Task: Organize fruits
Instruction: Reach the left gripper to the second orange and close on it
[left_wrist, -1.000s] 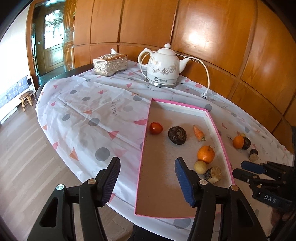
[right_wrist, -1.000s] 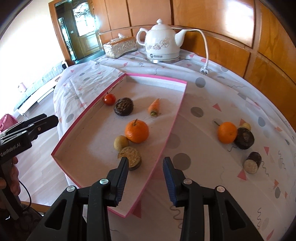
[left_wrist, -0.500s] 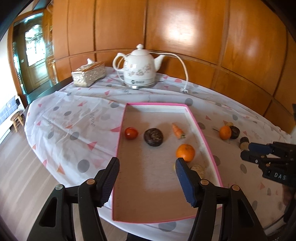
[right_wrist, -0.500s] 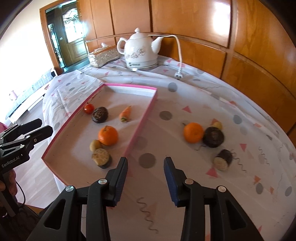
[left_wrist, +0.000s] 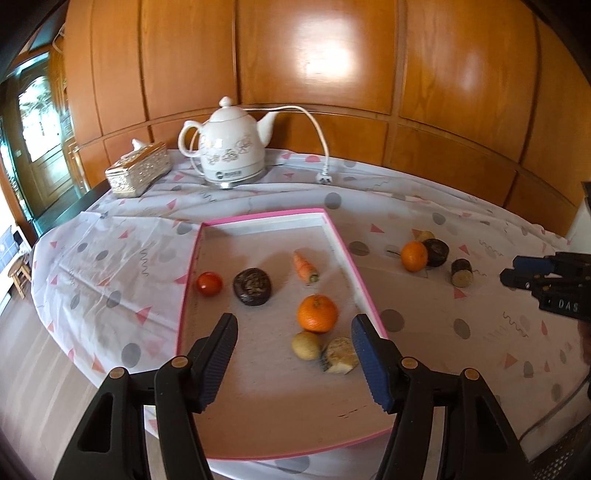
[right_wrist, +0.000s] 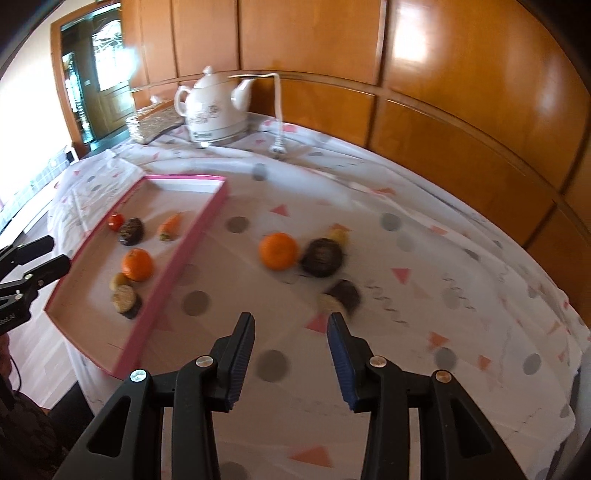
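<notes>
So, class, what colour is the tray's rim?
Pink rim, clearest in the left wrist view.

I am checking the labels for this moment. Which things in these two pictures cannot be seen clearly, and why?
- Small yellowish fruit behind the dark round fruit: right wrist view, motion blur and partly hidden; kind unclear.
- Cut dark piece on the cloth: right wrist view, smeared by blur.
- Right claw: left wrist view, cut off by the frame edge.
- Cut piece in the pink tray: left wrist view, the left claw finger covers its edge.
</notes>
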